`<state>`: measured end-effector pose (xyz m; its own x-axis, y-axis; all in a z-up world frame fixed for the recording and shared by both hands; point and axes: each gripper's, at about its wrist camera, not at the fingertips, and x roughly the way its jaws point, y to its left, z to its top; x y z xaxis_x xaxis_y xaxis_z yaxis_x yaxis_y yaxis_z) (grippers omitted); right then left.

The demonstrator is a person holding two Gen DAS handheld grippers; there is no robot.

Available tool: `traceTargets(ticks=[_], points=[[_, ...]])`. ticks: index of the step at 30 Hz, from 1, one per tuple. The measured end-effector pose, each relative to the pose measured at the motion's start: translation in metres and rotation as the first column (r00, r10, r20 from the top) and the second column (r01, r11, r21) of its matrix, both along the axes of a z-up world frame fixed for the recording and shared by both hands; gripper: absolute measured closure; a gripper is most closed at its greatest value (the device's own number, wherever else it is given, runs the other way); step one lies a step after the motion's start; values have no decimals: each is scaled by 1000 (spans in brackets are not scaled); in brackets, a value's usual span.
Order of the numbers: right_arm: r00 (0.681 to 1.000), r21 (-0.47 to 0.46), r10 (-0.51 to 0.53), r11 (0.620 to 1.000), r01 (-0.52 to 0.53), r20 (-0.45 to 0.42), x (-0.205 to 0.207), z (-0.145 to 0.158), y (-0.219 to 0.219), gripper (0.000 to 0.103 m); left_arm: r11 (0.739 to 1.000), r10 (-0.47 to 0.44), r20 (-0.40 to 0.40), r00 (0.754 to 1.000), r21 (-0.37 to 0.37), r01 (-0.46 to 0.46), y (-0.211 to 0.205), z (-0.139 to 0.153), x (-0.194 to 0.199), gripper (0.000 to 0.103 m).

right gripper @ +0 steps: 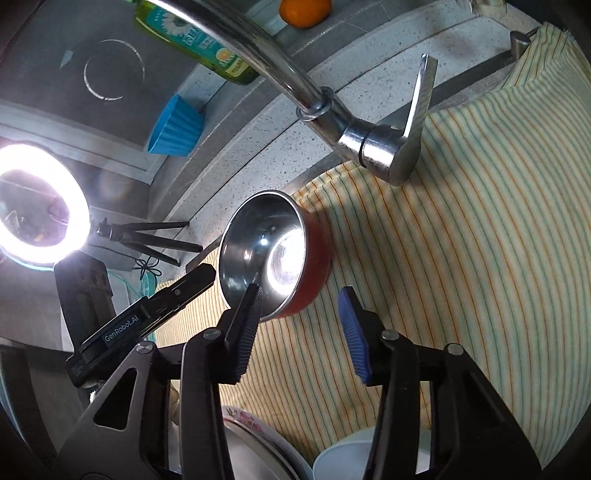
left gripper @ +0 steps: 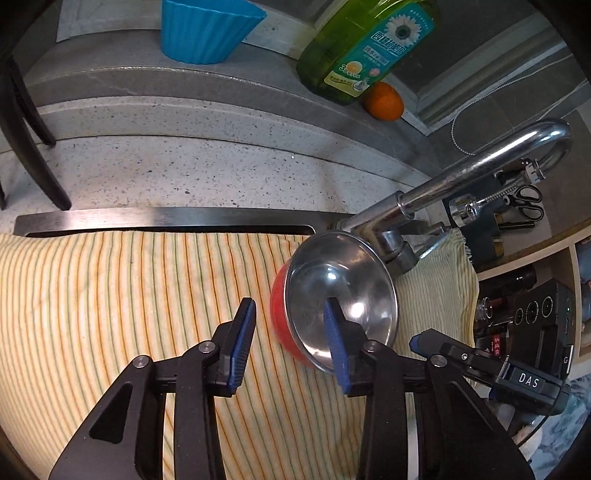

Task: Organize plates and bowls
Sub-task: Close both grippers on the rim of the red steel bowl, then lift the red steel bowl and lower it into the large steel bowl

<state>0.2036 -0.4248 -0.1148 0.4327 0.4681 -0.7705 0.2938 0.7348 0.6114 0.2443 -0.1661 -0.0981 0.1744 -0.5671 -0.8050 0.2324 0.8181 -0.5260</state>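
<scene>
A steel bowl with a red outside (left gripper: 343,295) lies on a yellow striped cloth (left gripper: 110,295) spread over the sink. It also shows in the right wrist view (right gripper: 273,254). My left gripper (left gripper: 291,314) is open, its right finger in front of the bowl's inside, its left finger over the cloth. My right gripper (right gripper: 303,299) is open around the bowl's near rim and red side. The other gripper's body shows in each view (left gripper: 480,365) (right gripper: 147,314). A flowered plate (right gripper: 251,424) and a white bowl (right gripper: 343,458) sit below my right gripper.
A chrome faucet (left gripper: 480,166) arches over the sink, its lever (right gripper: 417,110) close above the cloth. On the speckled counter ledge stand a blue cup (left gripper: 207,29), a green soap bottle (left gripper: 365,44) and an orange (left gripper: 384,101). A ring light (right gripper: 40,203) glares at left.
</scene>
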Motion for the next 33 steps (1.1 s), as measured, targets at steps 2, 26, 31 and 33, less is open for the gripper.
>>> traceTargets(ticks=[2, 26, 31, 33], points=[[1000, -2, -2, 1000, 2, -8, 4, -4, 1, 67, 1000, -8, -1, 1000, 6, 8, -3, -2, 3, 75], [1000, -45, 5, 999, -6, -16, 24, -17, 14, 88, 998, -40, 0, 999, 39, 39, -16, -12, 3, 88], [1000, -41, 23, 999, -23, -6, 18, -10, 20, 88, 999, -26, 4, 1000, 22, 26, -5, -5, -4, 88], [999, -42, 33, 999, -33, 0, 15, -6, 25, 88, 1000, -22, 9, 1000, 18, 22, 0, -1, -8, 88]])
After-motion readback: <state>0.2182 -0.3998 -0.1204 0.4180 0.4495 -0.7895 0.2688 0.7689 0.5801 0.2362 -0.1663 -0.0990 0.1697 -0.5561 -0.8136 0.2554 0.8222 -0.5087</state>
